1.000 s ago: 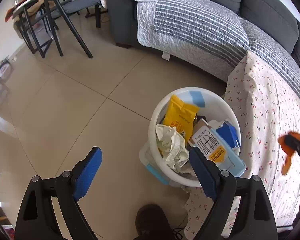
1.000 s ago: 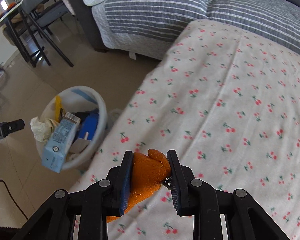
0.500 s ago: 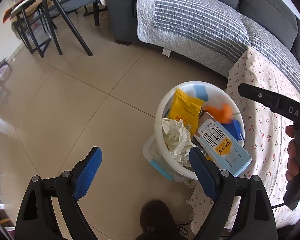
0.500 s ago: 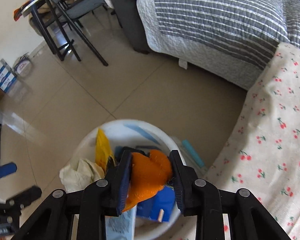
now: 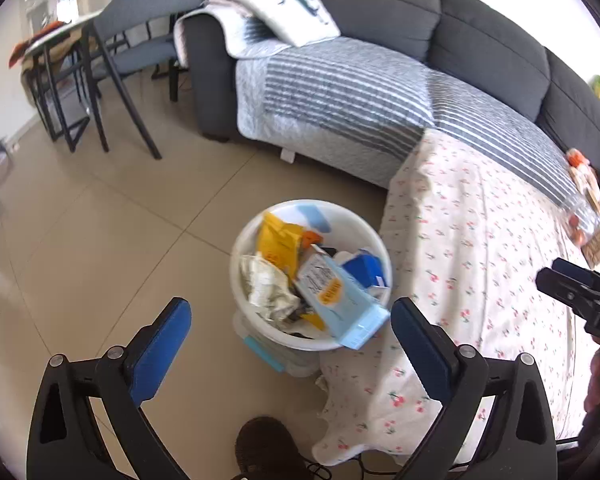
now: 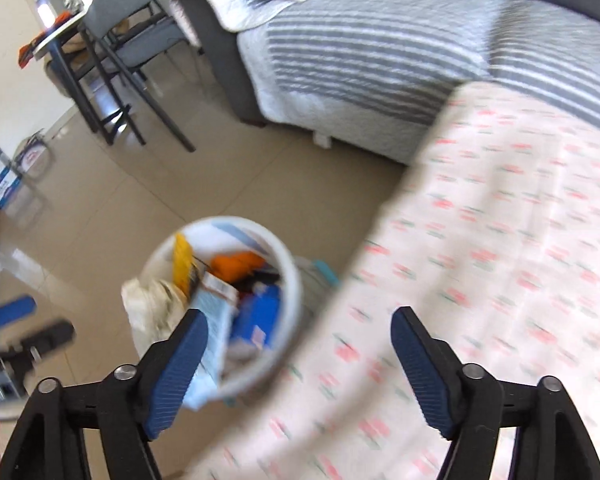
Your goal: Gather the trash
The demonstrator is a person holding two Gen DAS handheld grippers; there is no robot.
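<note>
beside the white bin (image 5: 260, 338) on the cherry-print cloth (image 5: 480, 240), your right gripper (image 6: 300, 360) is opening with nothing between its jaws, the orange scrap (image 6: 236, 266) lies in the bin, its axis unclear, while your left gripper (image 5: 290, 344) hangs wide and empty.

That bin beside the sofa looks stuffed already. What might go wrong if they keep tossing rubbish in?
The pale blue carton already juts over the rim of the white bin, so another piece dropped in may knock it onto the floor. The orange scrap lies loose on top and might slide off. More litter waits at the far edge of the cherry-print cloth, which hangs against the bin; a passing claw might snag it.
</note>
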